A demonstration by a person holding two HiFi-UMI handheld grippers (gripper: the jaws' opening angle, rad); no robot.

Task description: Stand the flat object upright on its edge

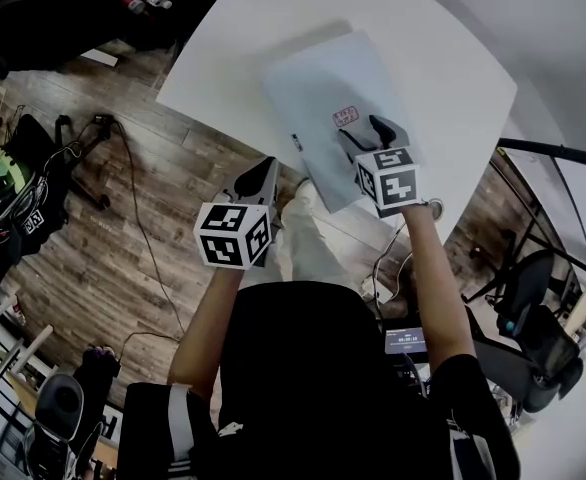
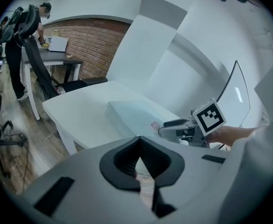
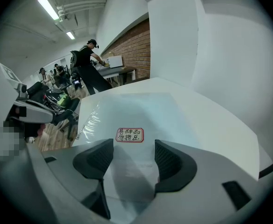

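The flat object [image 1: 318,93] is a thin white wrapped box with a red-bordered label [image 1: 345,117]. It lies flat on the white table [image 1: 223,48], reaching the near edge. My right gripper [image 1: 366,134] hovers over its near end just behind the label, jaws open and pressing on nothing. In the right gripper view the box [image 3: 141,108] and its label [image 3: 130,135] show between the open jaws of that gripper [image 3: 134,149]. My left gripper [image 1: 264,174] is shut and empty, off the table's near edge to the left of the box. Its view shows the shut gripper [image 2: 139,142], the box [image 2: 136,113] and the right gripper [image 2: 174,126] beyond.
Wooden floor [image 1: 103,198] with cables and bags lies left of the table. Office chairs [image 1: 528,298] stand at the right. A brick wall [image 3: 134,48], a desk and a standing person [image 3: 87,64] are far behind. A white wall rises behind the table.
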